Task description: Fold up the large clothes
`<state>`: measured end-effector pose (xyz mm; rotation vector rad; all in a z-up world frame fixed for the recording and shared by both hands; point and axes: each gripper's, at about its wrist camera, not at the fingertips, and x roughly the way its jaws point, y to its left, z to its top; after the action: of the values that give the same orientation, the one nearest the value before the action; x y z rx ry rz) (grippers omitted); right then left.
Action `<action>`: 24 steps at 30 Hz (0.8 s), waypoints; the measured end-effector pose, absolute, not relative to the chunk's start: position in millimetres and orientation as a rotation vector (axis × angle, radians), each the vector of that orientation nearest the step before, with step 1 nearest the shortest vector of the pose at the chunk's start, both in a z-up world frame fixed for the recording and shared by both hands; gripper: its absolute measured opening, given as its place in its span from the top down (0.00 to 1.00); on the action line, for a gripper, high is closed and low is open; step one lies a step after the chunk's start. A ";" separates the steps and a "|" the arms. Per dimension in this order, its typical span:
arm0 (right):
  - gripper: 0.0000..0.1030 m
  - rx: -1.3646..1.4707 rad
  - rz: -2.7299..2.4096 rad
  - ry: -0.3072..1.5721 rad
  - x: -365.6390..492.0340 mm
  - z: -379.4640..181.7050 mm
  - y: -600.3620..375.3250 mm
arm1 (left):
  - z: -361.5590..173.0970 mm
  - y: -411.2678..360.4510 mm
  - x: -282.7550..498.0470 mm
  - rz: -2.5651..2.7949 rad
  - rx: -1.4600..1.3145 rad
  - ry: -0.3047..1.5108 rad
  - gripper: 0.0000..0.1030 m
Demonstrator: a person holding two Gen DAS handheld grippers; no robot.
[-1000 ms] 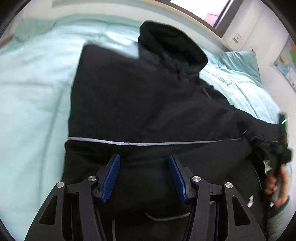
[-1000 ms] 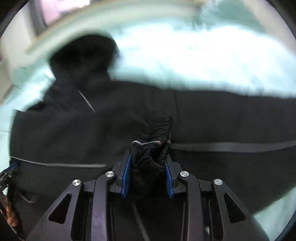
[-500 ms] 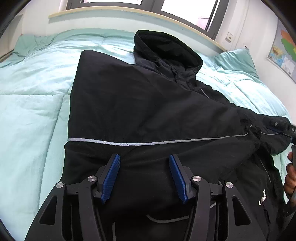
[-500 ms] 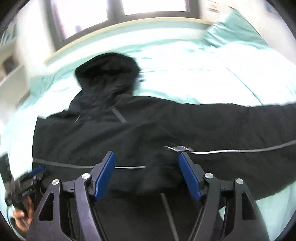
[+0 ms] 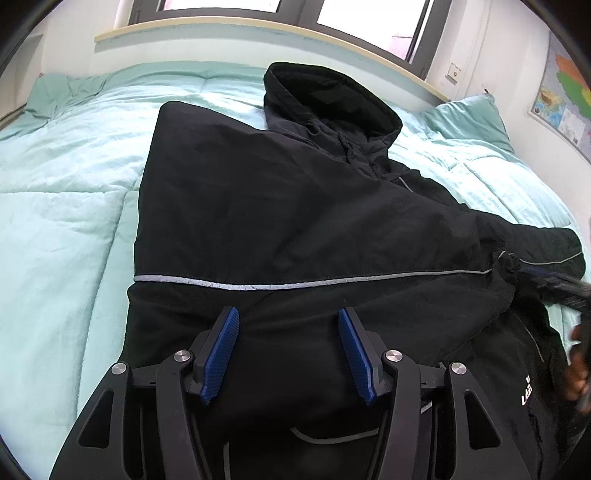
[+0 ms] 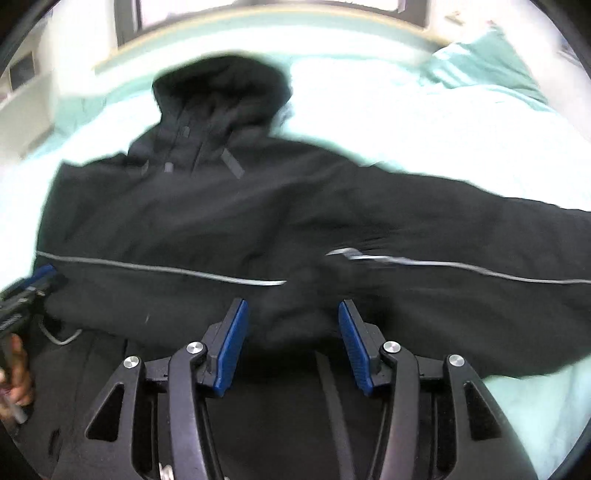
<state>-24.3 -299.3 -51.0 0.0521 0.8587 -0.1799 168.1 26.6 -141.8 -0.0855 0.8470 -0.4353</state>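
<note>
Black jacket (image 5: 295,221) spread on the bed (image 5: 62,206) — both my grippers empty.
Hood (image 5: 325,96) points to the bed's window-side edge, one sleeve (image 6: 480,236) stretched toward its right edge. My left gripper (image 5: 288,350) hovers spread over the hem; my right gripper (image 6: 291,343) — jaws closing, nothing pinched — sits over the folded-in sleeve.

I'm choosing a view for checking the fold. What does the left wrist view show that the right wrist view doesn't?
Only the left wrist view shows the wall map and white lettering on the jacket.

Only the right wrist view shows the sleeve stretched out to the right across the bedding.

Both show the black jacket, its hood, the grey stripe, the teal duvet, the window ledge and a blue-padded tool in the foreground, with nothing gripped.
</note>
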 end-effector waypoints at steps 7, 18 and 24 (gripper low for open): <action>0.38 0.108 -0.420 0.753 -113.0 6.2 -428.8 | -141.5 24.7 168.4 -0.426 -0.072 0.850 0.44; 0.29 0.406 -0.722 0.619 -211.6 45.4 -627.6 | -143.3 12.7 169.3 -0.382 -0.009 0.853 0.43; 0.29 0.593 -0.668 0.606 -201.9 30.4 -688.8 | -145.6 9.3 169.5 -0.368 0.014 0.849 0.42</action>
<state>-201.9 -688.8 30.4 0.5931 0.6061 -0.6682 169.5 9.3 -145.6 0.0141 0.8495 -0.3684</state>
